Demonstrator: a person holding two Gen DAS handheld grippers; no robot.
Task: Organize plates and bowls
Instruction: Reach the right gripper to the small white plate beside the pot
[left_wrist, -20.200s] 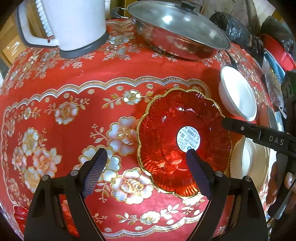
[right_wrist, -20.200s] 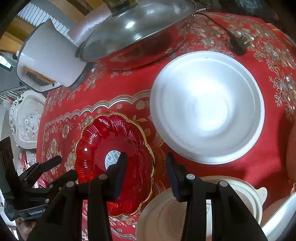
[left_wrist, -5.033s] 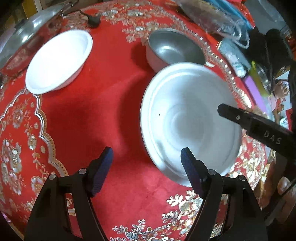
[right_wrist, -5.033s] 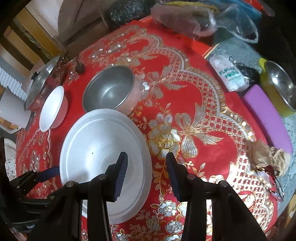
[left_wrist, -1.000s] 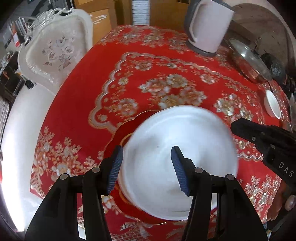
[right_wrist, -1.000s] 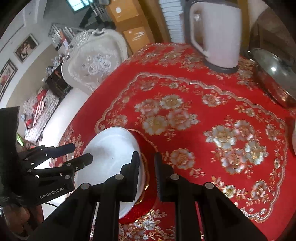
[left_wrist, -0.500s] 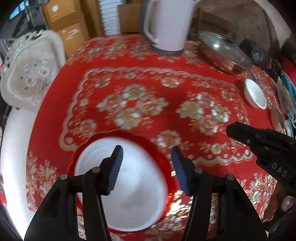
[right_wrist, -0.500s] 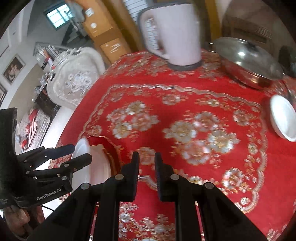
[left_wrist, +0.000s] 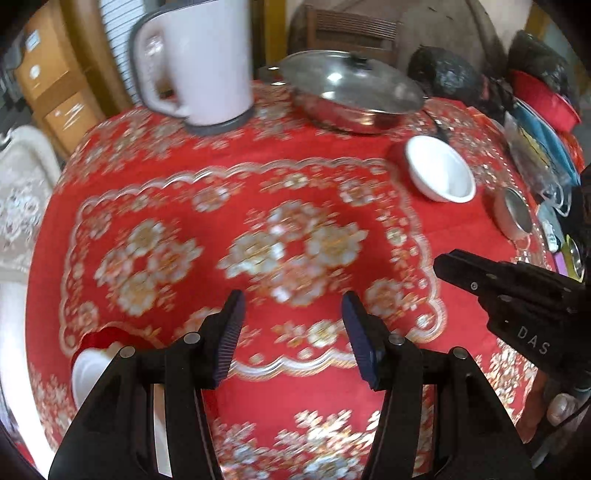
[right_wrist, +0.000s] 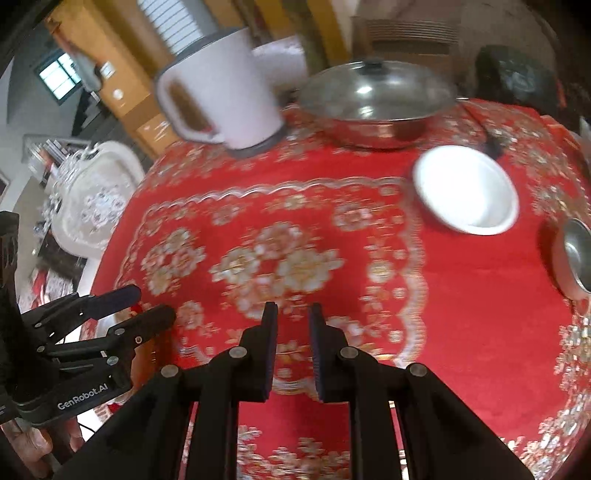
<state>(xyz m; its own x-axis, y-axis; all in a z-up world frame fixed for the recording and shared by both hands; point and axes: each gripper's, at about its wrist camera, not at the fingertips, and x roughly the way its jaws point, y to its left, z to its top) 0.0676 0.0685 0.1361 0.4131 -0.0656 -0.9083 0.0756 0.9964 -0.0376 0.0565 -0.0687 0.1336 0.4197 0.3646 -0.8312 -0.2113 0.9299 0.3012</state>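
A white plate (left_wrist: 86, 373) lies stacked on the red glass plate (left_wrist: 96, 338) at the table's near left edge, mostly hidden behind my left gripper's arm. My left gripper (left_wrist: 291, 334) is open and empty above the red cloth. My right gripper (right_wrist: 291, 349) is narrowly open and empty, to the right of the stack; it also shows in the left wrist view (left_wrist: 461, 269). A small white bowl (right_wrist: 465, 190) sits at the far right, also seen in the left wrist view (left_wrist: 439, 173). A metal bowl (right_wrist: 574, 258) sits at the right edge.
A white electric kettle (left_wrist: 199, 62) and a lidded steel pan (left_wrist: 354, 96) stand at the back of the table (left_wrist: 295, 192). Dark bags and clutter (left_wrist: 535, 92) crowd the back right. A white ornate chair (right_wrist: 96, 199) stands left of the table.
Both grippers have pulled back from the stacked plates and swung right toward the white bowl. The white plate stays on the red plate. The right gripper's jaws stand slightly wider apart.
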